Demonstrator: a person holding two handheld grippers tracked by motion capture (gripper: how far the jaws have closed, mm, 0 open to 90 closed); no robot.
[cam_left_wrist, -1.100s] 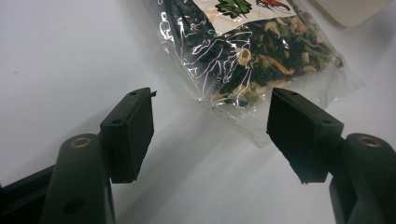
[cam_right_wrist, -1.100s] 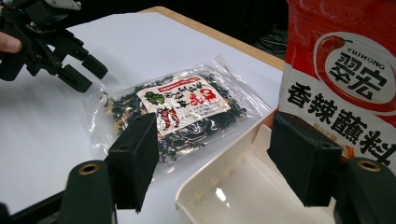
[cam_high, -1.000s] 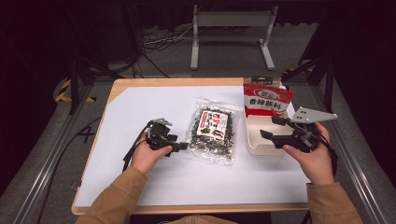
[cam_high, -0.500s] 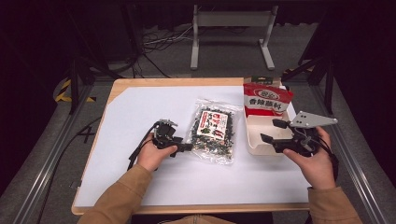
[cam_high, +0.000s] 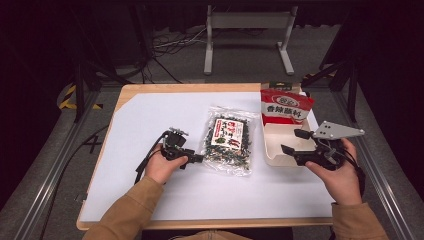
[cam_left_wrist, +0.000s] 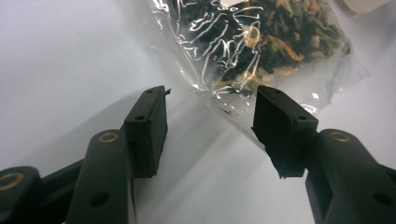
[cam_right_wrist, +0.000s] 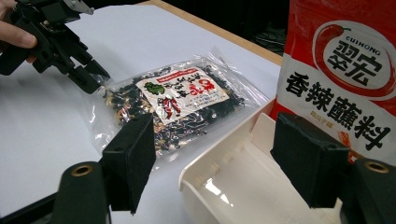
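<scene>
We see the left gripper (cam_high: 199, 159) low over the white table (cam_high: 150, 120), its fingers (cam_left_wrist: 149, 126) spread apart and pointing at the near left edge of a clear bag of dried mix (cam_high: 229, 140). In the left gripper view the crinkled plastic rim of that bag lies between and just beyond the two fingers, and we cannot tell whether either one touches it. The bag lies flat near the middle of the table, label up, just left of a white tray (cam_high: 272, 145). A red seasoning pouch (cam_high: 286, 106) stands upright at the far end of that tray. The right gripper (cam_high: 294, 141) hovers at the tray's near right side with its fingers (cam_right_wrist: 308, 158) wide apart and nothing between them. In the right gripper view we look across the tray's open inside toward the bag, with the left gripper at the bag's far corner
</scene>
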